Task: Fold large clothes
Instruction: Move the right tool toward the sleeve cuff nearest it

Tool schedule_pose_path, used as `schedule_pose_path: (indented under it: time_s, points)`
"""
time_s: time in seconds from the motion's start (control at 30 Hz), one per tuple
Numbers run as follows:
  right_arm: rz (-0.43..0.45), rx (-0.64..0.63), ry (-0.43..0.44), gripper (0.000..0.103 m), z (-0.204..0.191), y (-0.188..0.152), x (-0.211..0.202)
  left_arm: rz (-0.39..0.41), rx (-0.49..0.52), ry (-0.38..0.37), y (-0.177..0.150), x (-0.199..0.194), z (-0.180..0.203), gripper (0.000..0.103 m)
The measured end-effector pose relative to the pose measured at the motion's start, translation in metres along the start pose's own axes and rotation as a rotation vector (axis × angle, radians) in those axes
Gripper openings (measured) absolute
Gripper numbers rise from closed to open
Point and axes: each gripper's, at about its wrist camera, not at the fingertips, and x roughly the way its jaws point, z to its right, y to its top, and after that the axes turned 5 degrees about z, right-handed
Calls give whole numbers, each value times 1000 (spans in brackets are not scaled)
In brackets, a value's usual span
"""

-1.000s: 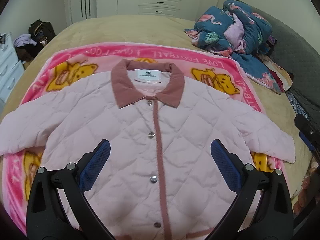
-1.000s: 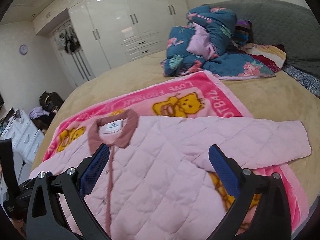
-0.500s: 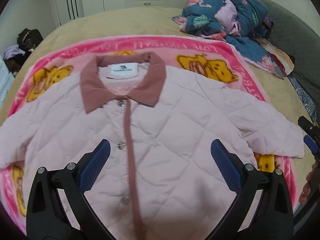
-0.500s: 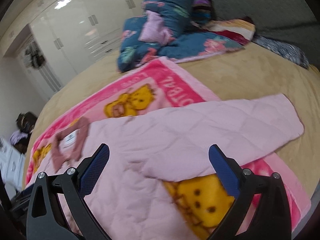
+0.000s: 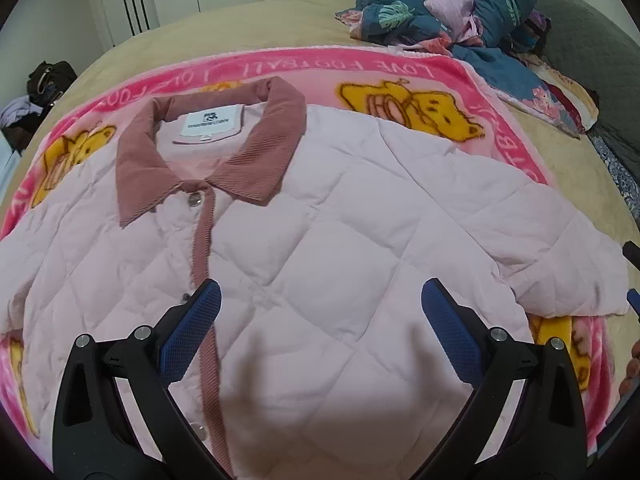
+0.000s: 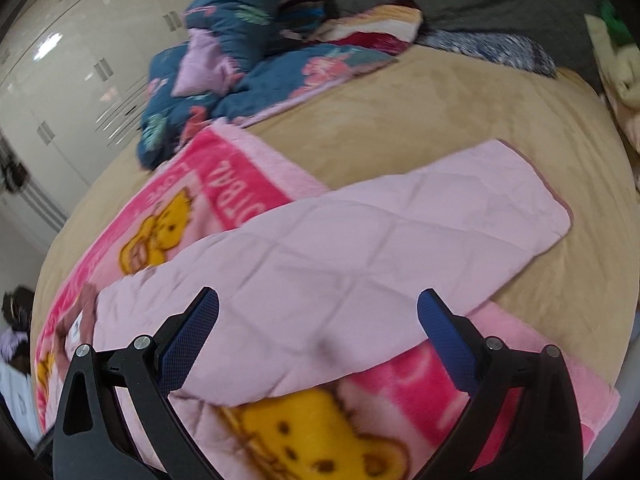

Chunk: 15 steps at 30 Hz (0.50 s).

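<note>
A pale pink quilted jacket with a dusty-rose collar lies flat and buttoned, front up, on a pink bear-print blanket. My left gripper is open and empty, hovering over the jacket's right chest. In the right wrist view my right gripper is open and empty just above the jacket's right sleeve, which stretches out to the right across the blanket and onto the tan bedspread.
A heap of blue flamingo-print bedding lies at the far right of the bed, also in the right wrist view. White wardrobes stand behind. A dark bag sits on the floor at left.
Both grippers moved rightward and closer to the jacket. The right gripper swung from the jacket's body toward the right sleeve. Both stayed open.
</note>
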Motion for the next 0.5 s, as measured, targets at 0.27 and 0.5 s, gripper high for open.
schedule_pose_path:
  time_s: [0.27, 0.5]
  points:
    - [-9, 173, -91, 99, 57, 10, 22, -14, -4, -24, 6, 21, 6, 94]
    - [-34, 344, -169, 99, 106, 8, 42, -20, -9, -15, 14, 35, 2, 94]
